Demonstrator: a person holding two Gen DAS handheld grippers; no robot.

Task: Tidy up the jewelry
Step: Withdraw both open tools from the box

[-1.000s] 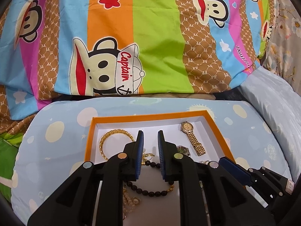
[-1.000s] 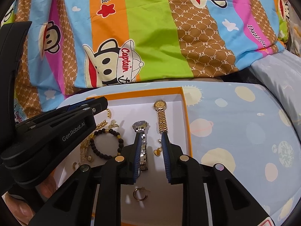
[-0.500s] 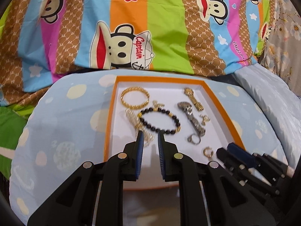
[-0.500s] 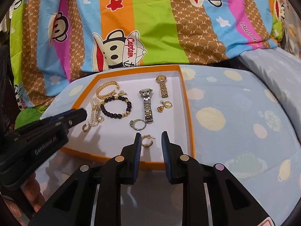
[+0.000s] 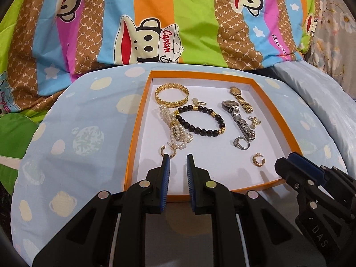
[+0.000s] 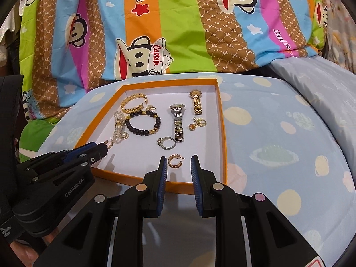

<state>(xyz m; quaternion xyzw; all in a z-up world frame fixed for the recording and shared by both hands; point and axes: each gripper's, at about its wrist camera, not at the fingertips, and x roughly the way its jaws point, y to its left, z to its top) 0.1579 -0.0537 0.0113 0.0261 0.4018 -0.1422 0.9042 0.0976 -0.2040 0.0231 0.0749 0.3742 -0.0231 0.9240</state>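
Note:
An orange-rimmed white tray [image 5: 136, 133] [image 6: 223, 133] lies on a pale blue cushion. It holds a gold bangle [image 5: 171, 95], a black bead bracelet [image 5: 200, 120] [image 6: 142, 122], a pearl strand [image 5: 175, 129], a silver watch [image 5: 239, 118] [image 6: 178, 122], a gold watch [image 5: 241, 99] [image 6: 195, 102], a silver ring [image 5: 241, 143] [image 6: 166, 142] and gold hoop earrings [image 5: 258, 159] [image 6: 174, 161]. My left gripper [image 5: 178, 159] is open and empty over the tray's near left. My right gripper [image 6: 178, 163] is open and empty, with a hoop earring just beyond its tips.
A bright striped cartoon-monkey quilt [image 5: 178, 22] rises behind the cushion [image 5: 77, 133]. A pale blue pillow [image 5: 316, 98] lies at the right. A green cloth [image 5: 13, 133] shows at the left.
Both grippers have pulled back and up from inside the tray to its near edge. More of the tray shows now. The jewelry lies as before.

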